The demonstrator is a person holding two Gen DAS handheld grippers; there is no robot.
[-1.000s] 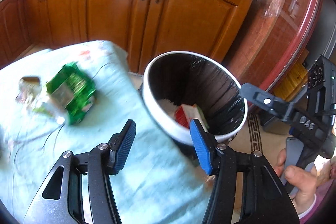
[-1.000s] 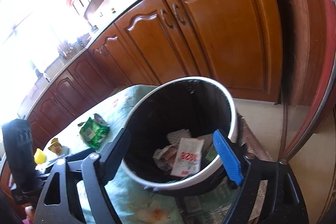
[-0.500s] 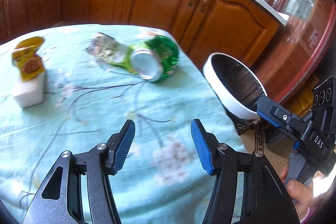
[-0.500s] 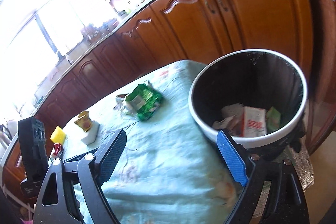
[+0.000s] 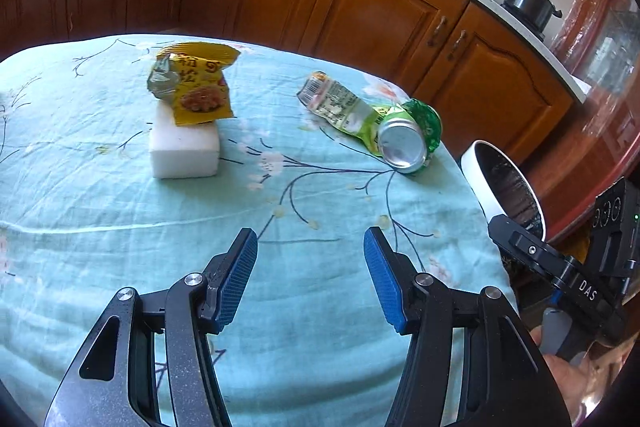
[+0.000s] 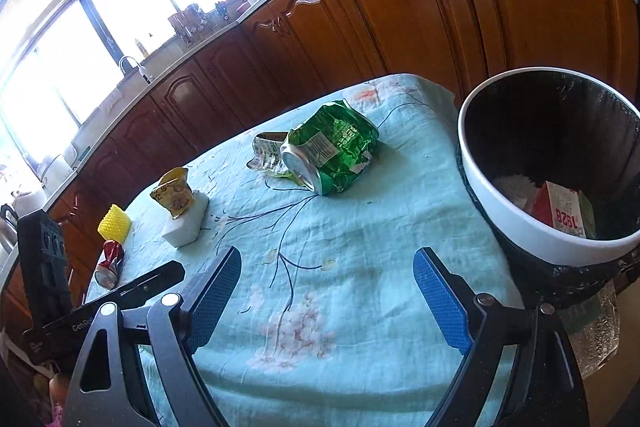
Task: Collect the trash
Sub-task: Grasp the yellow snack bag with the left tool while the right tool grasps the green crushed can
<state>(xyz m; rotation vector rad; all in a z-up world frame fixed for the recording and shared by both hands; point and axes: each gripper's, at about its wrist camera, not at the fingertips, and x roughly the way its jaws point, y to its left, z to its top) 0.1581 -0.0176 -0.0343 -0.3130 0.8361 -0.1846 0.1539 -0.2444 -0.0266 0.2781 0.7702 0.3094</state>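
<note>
At the far left of the right wrist view, a small red item [image 6: 108, 263] lay on its side near the edge of the worktop [image 6: 352, 291], with a yellow ridged piece [image 6: 115, 227] just behind it. Further right, a yellow snack wrapper [image 5: 196, 87] sat on top of a white foam block [image 5: 185, 147], touching it. The left claw [image 5: 310, 279] hung above the turquoise flowered cloth with its blue pads apart and nothing between them — open and empty. Beyond it and to the right lay a crushed green can [image 5: 408, 143], its silver end facing the camera, resting against a crumpled pale-green wrapper [image 5: 340, 107]; from the other camera both sat near the worktop's far corner. The right claw [image 6: 328, 291] was spread wider, likewise empty, over bare cloth. At the right, just beside the worktop edge, stood the white-rimmed trash bin [image 6: 520, 227] with a black liner — a red-and-white carton [image 6: 560, 215] and some pale paper lay inside. Brown wooden cabinets [image 5: 380, 7] ran behind everything.
</note>
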